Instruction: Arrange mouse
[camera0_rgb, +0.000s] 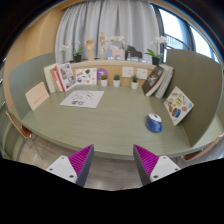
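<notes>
Fingers of the gripper (112, 162) spread wide, pink pads (81, 160) facing each other across an empty gap, nothing held. Well beyond them, toward the right-hand finger's side and near the far right part of the green table (100, 125), the mouse (154, 122) — blue and white, small, sitting flat on its own and well apart from anything else. Farther left on the same surface, a sheet of paper (82, 98) (printed with something too small to read). Along the back edge, a row of propped books and cards (70, 76), a few little potted plants (116, 80), and another picture book (178, 104) leaning at the right; curtains (105, 20) behind. As for handling, by judgement only: probably light, a rigid plastic shell, smooth and rounded on top and so likely to slip out of a pinch placed too high. Best taken across the two long sides, low on the body where the flanks run nearly parallel, pads square to them. No cable visible from here — cannot tell whether one trails behind. Task not yet begun in any visible way: a long approach first, forward and to the right, keeping the opening wide until the shell stands between the pads.
</notes>
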